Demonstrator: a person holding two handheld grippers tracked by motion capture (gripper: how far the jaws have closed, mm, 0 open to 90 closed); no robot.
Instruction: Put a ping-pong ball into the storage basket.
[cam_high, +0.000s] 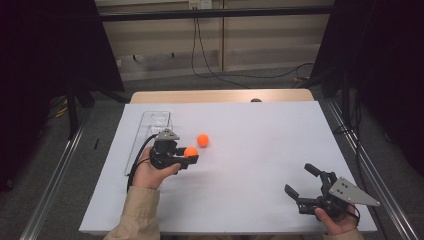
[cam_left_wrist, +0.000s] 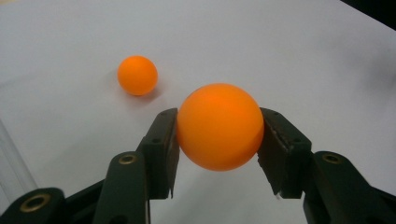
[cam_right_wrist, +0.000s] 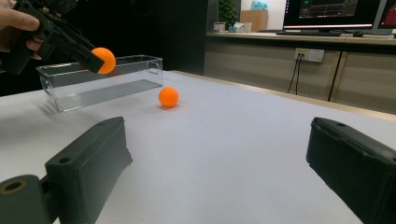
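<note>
Room for moving is generous: we see the white table (cam_high: 250, 150) bare across its middle and right, its near edge just under our hands and its far edge beside a wooden strip. Our left gripper (cam_high: 191, 156) has its jaws clamped on 1 orange ball (cam_left_wrist: 219, 126), smooth, round and matte, lifted off the surface at the left side. Just beyond it a second orange ball (cam_high: 202, 140) lies on the table, apart from the clear plastic box (cam_high: 152, 127) at the far left. Our right gripper (cam_high: 301, 181) waits near the right corner, jaws spread wide with nothing between them.
</note>
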